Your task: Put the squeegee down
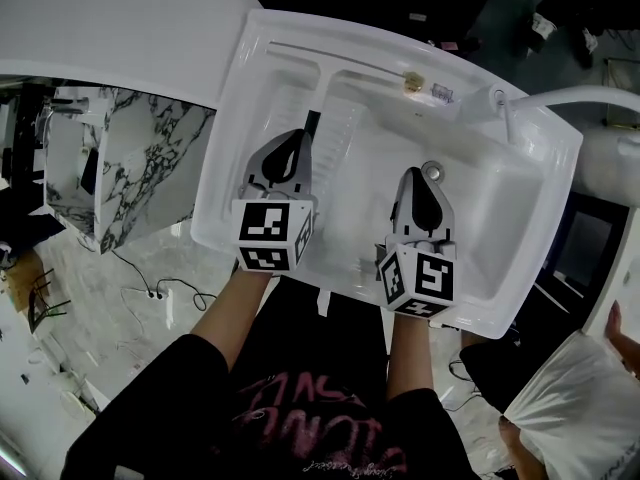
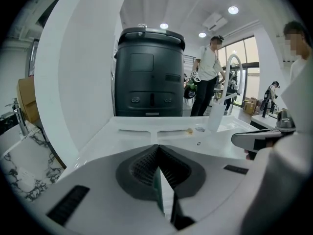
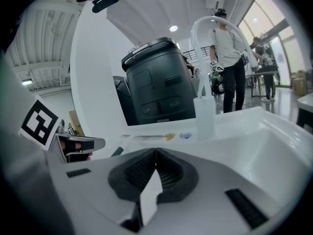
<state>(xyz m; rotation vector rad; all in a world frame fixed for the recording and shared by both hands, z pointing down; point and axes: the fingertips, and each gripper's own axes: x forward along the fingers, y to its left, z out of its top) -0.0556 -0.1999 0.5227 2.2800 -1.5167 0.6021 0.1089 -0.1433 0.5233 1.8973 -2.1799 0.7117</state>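
Observation:
The squeegee (image 1: 318,88) lies flat on the white sink's (image 1: 250,88) drainboard, its pale blade along the back ledge and its dark handle end pointing toward me. It appears as a T shape in the left gripper view (image 2: 157,131) and partly in the right gripper view (image 3: 146,137). My left gripper (image 1: 296,136) hovers just short of the handle end, jaws shut and empty (image 2: 158,148). My right gripper (image 1: 418,175) hangs over the basin, apart from the squeegee, its jaws also shut with nothing between them (image 3: 155,153).
A white arched faucet (image 1: 560,98) rises at the sink's right corner, with the drain (image 1: 431,170) in the basin. Small items (image 1: 411,82) sit on the back ledge. A marble counter (image 1: 130,158) stands left. Beyond are a dark bin (image 2: 149,72) and a standing person (image 2: 208,77).

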